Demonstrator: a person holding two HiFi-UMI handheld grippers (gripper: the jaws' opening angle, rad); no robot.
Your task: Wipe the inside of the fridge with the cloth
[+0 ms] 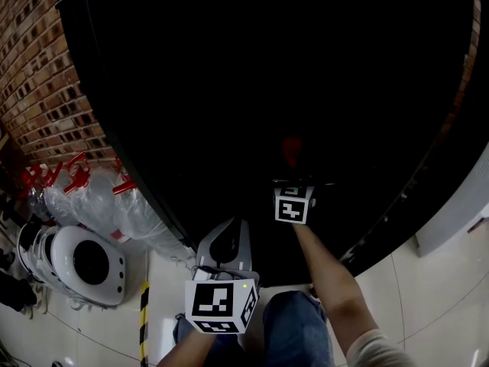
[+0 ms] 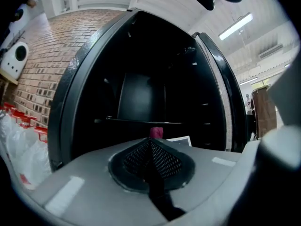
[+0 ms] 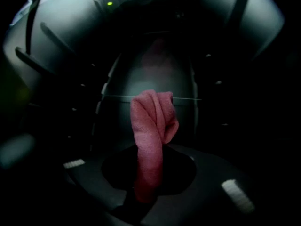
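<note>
The fridge (image 1: 252, 75) stands open, and its inside is very dark in the head view. My right gripper (image 1: 293, 183) reaches into it, shut on a pink cloth (image 3: 151, 126) that stands up folded from the jaws (image 3: 148, 166). Just behind the cloth runs the thin front edge of a glass shelf (image 3: 113, 96). In the head view the cloth (image 1: 291, 150) is a faint red patch ahead of the right marker cube. My left gripper (image 1: 228, 237) hangs back outside the fridge, low at the opening. It is shut (image 2: 151, 142) on nothing and looks in at the shelf (image 2: 141, 121) and the cloth (image 2: 156, 132).
A brick wall (image 1: 46, 90) runs along the left. Below it are plastic-wrapped packs with red parts (image 1: 99, 197) and a white rounded appliance (image 1: 84, 262). Yellow-black tape (image 1: 143, 319) marks the tiled floor. The fridge's dark frame (image 2: 70, 79) borders the opening.
</note>
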